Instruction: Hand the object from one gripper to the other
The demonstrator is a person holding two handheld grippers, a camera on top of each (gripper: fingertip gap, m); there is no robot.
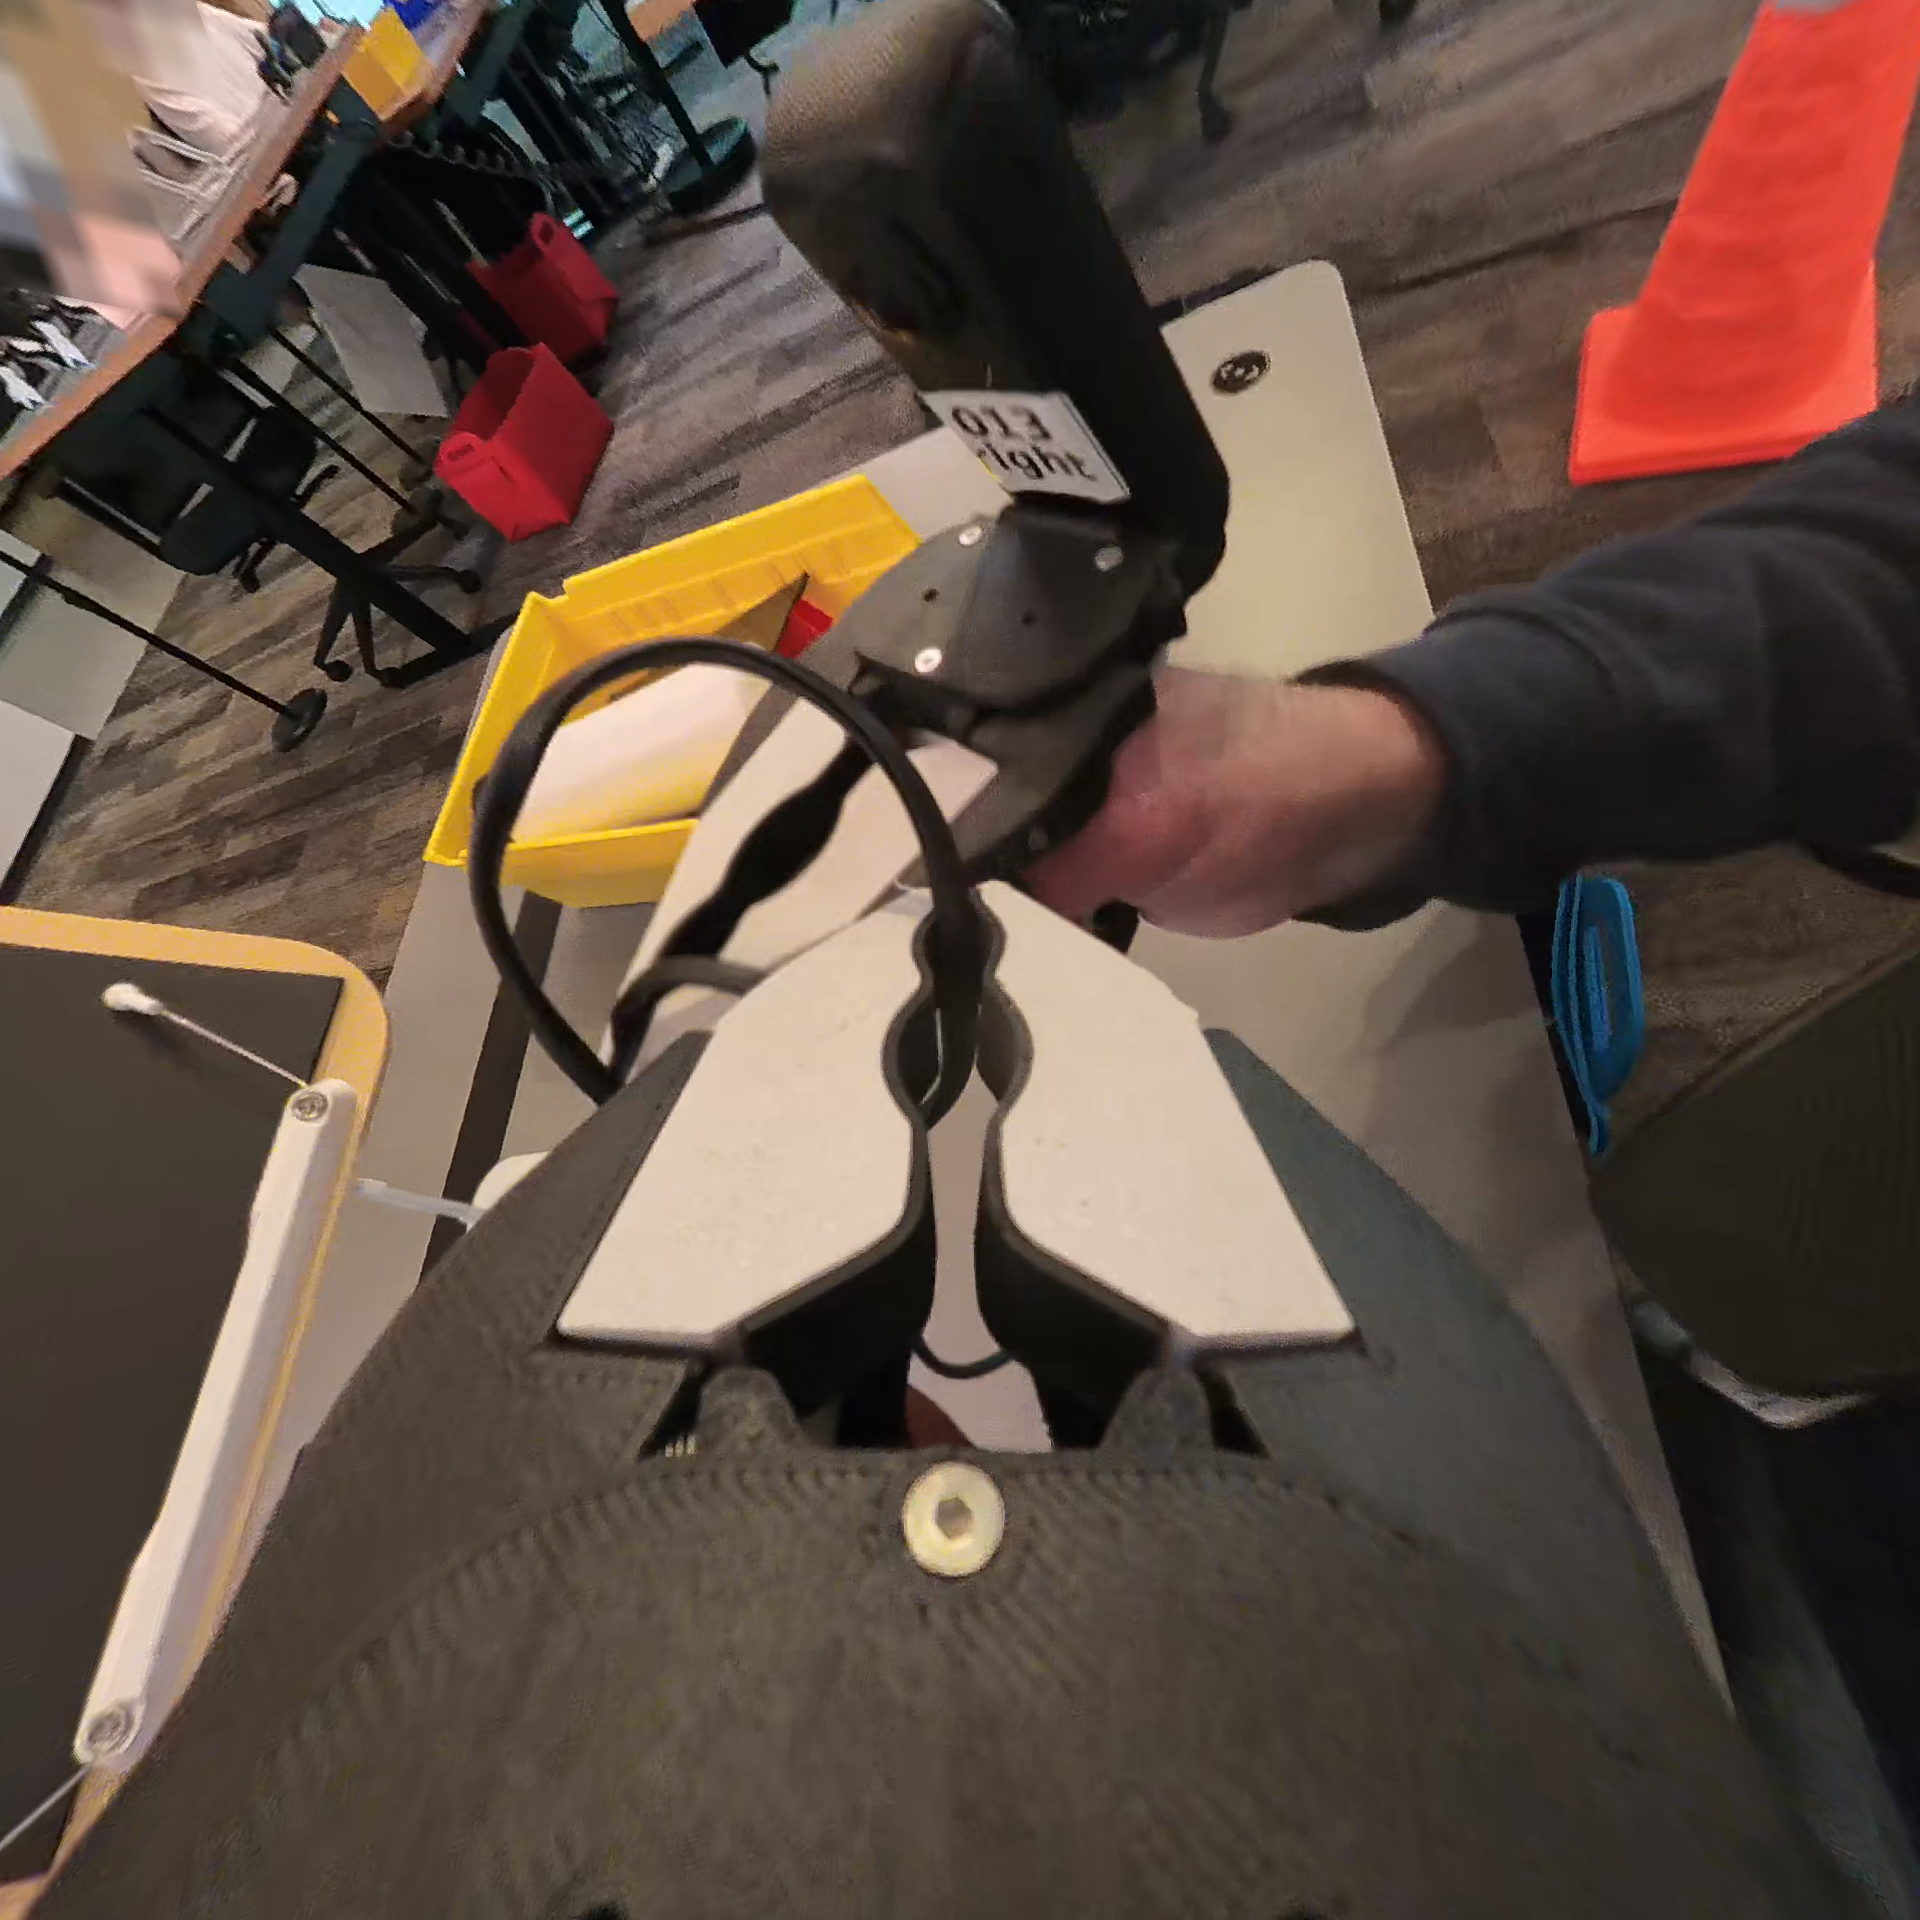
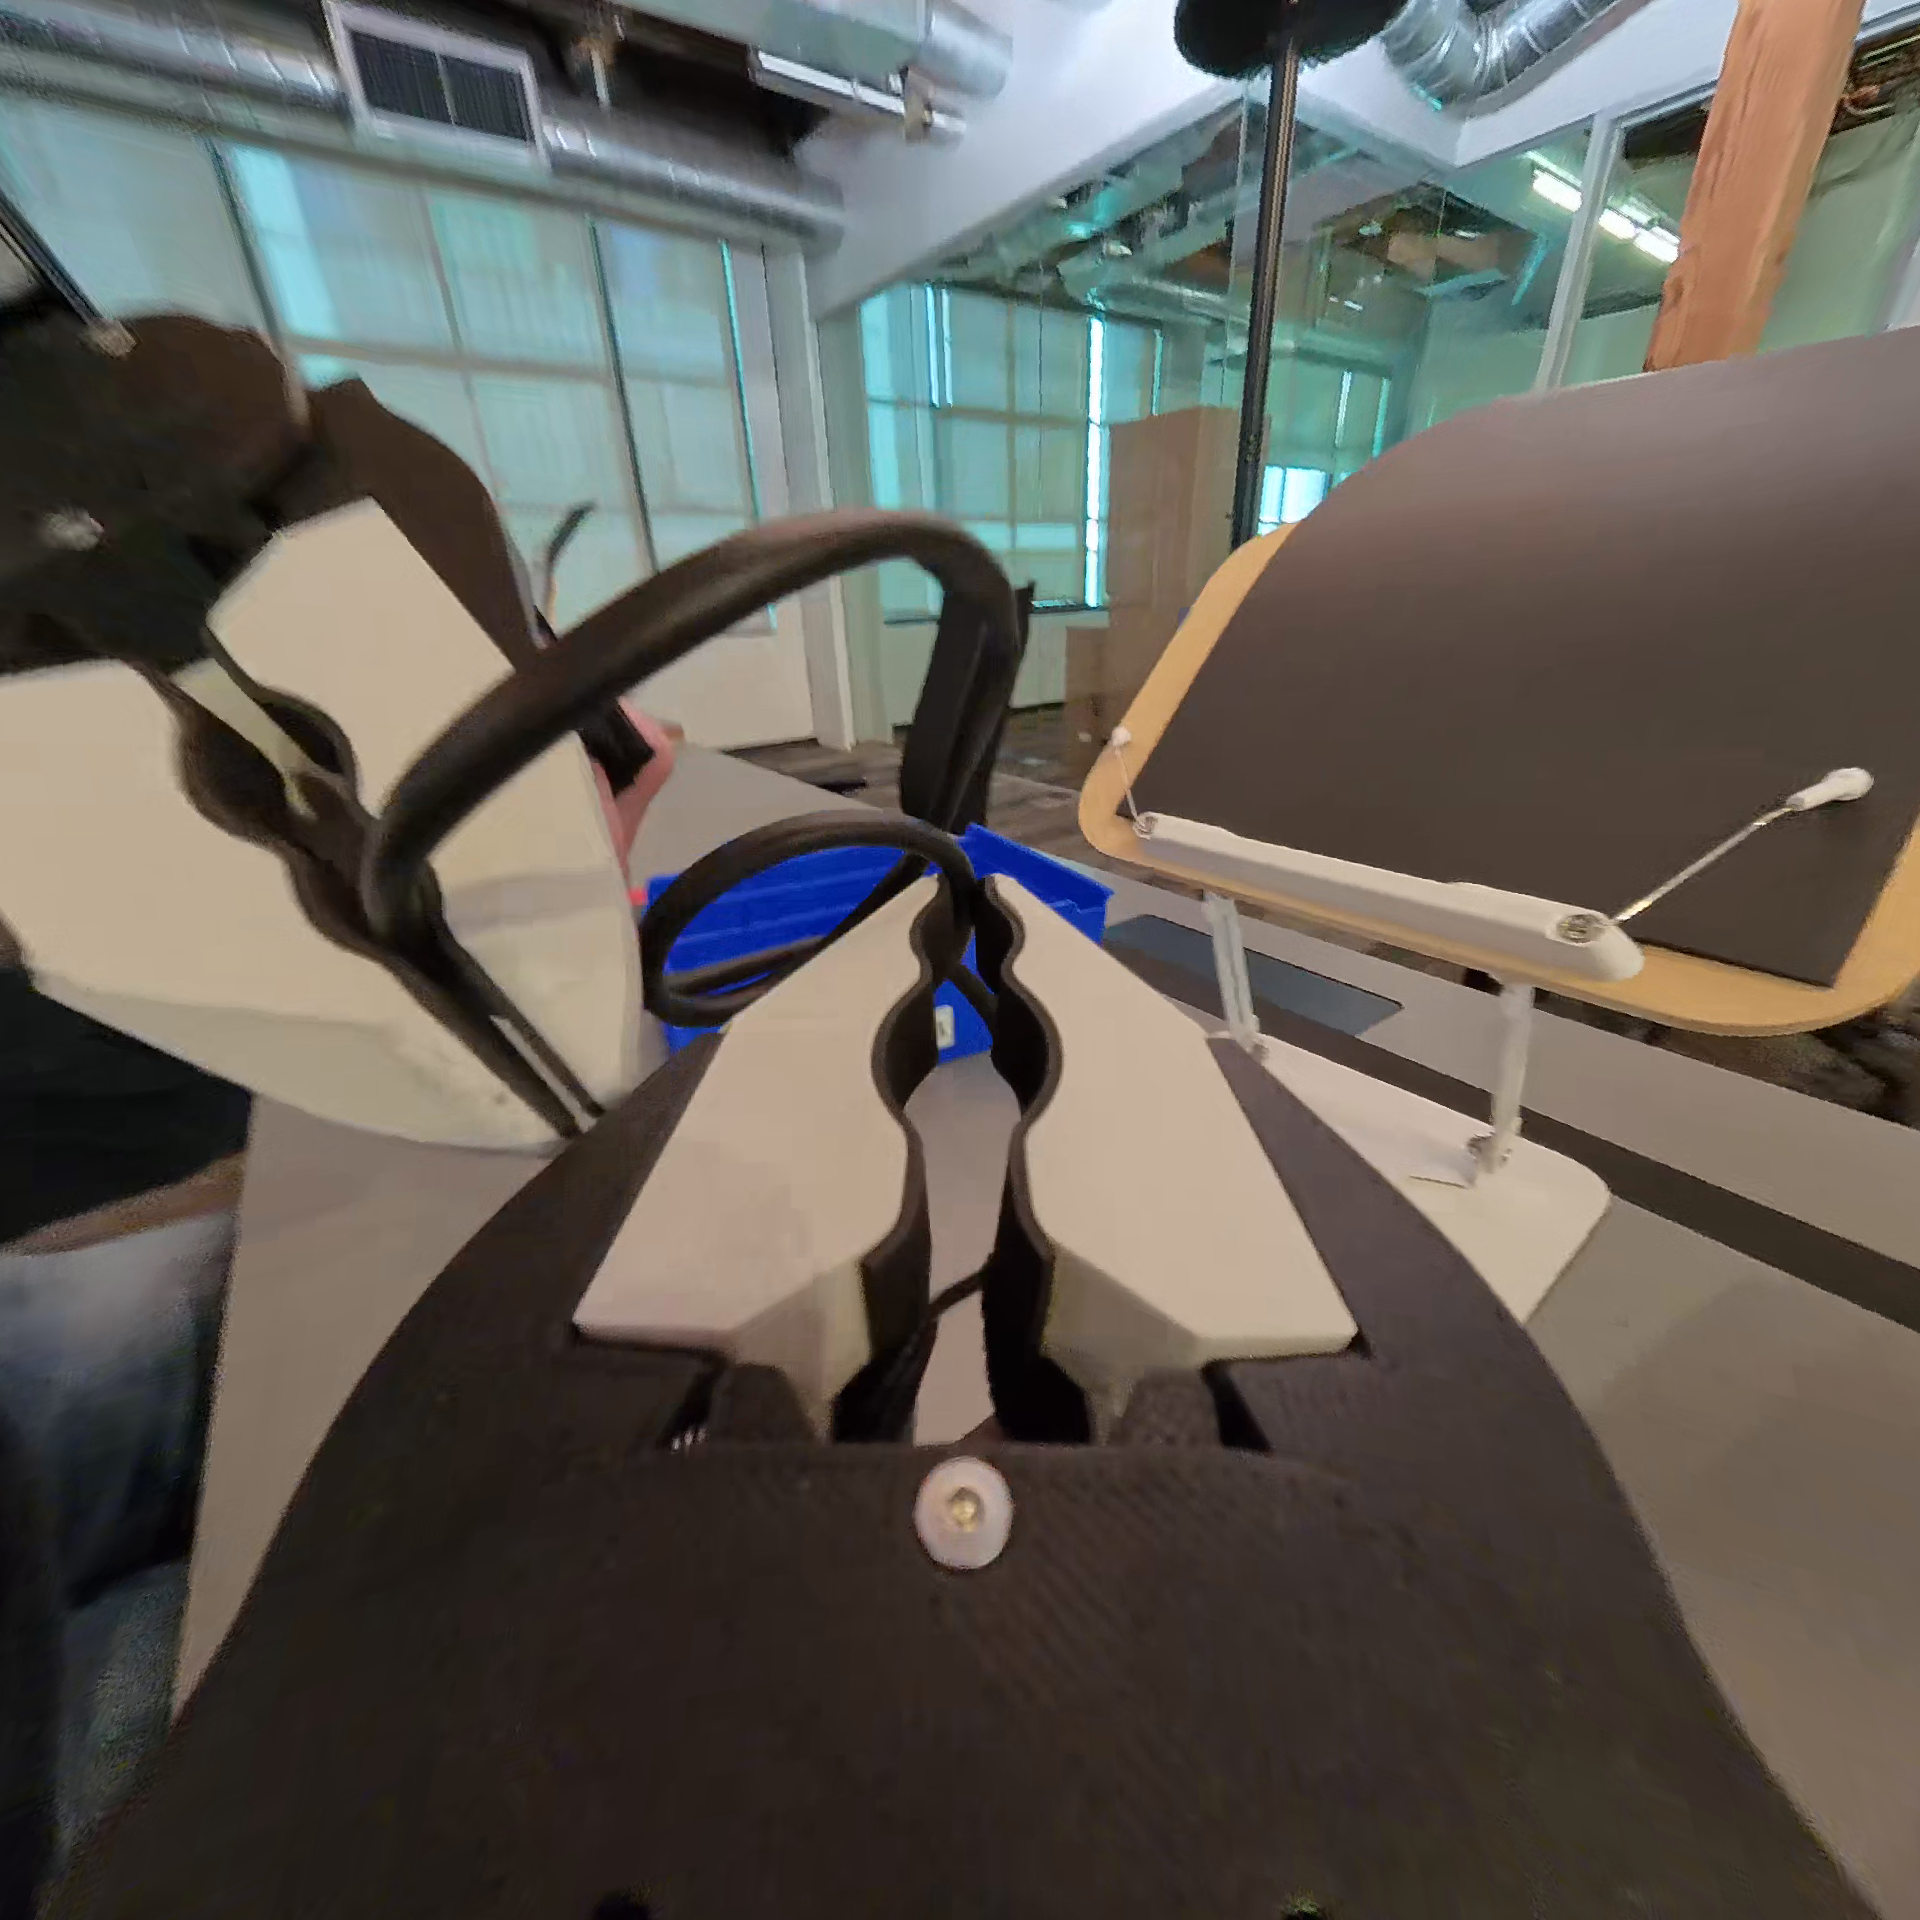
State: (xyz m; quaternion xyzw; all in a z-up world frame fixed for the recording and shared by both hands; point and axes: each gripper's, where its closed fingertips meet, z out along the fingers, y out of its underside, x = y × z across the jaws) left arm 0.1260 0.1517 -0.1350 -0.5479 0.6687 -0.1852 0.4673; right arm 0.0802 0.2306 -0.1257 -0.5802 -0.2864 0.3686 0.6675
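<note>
A black cable point(image 1: 681, 649) loops in the air between both grippers. My left gripper point(image 1: 956, 966) is shut on one part of it, with the loop rising up and to the left from its tips. My right gripper point(image 1: 727, 894), held by a hand point(image 1: 1226, 800), points toward the left one and touches the same loop. In the right wrist view my right gripper point(image 2: 961, 914) is shut on a small coil of the cable point(image 2: 675, 608). The left gripper point(image 2: 540, 1091) stands close at the left, shut on the larger loop.
A yellow bin point(image 1: 675, 613) and a blue bin point(image 2: 790, 914) sit on the grey table point(image 1: 1299, 468). A black board on a white stand point(image 2: 1558, 675) stands close by, left of the left gripper point(image 1: 156, 1143). An orange cone point(image 1: 1766, 260) and red bins point(image 1: 520, 447) are on the floor. My right fingertips sit around 9 centimetres from my left ones.
</note>
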